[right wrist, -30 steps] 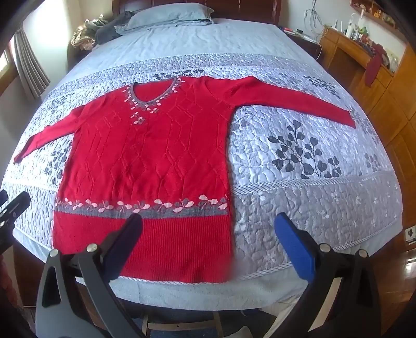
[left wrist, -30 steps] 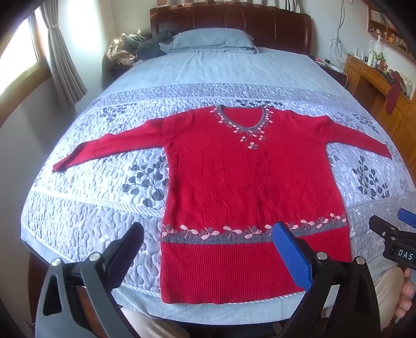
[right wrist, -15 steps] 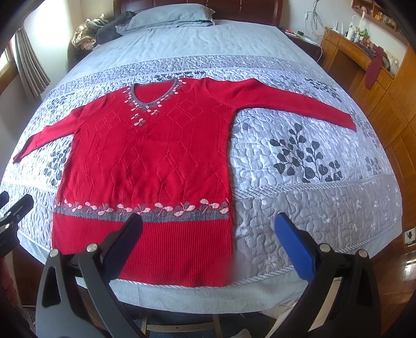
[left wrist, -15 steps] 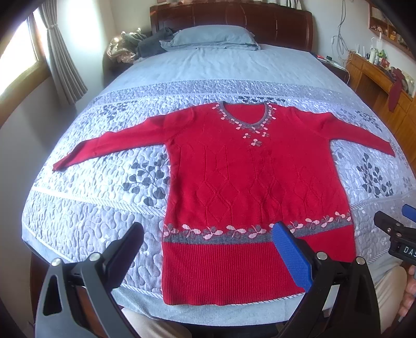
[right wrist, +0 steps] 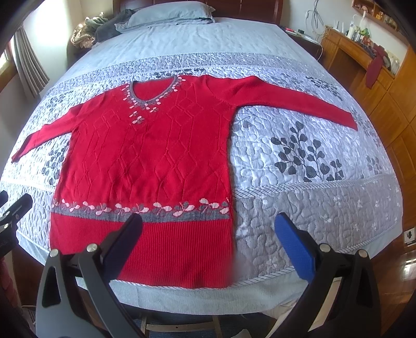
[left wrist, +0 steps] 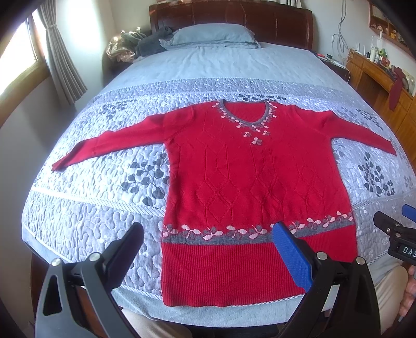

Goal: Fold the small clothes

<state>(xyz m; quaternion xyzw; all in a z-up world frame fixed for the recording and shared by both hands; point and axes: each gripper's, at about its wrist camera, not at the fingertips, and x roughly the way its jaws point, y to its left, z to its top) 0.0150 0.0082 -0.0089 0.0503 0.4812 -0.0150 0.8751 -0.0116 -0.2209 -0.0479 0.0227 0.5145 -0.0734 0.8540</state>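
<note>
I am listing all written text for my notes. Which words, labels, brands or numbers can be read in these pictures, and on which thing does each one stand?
"DAS": white letters on the black body of the right gripper, cut off by the left wrist view's edge.
Bottles and boxes on the wooden side shelf: any labels too small to read.
Red knitted sweater: only flower patterns, no text.

Sweater lies flat on the quilt, sleeves spread left and right, hem at the near bed edge. Behind it, the pillow against the headboard. Cabinet stands right.
</note>
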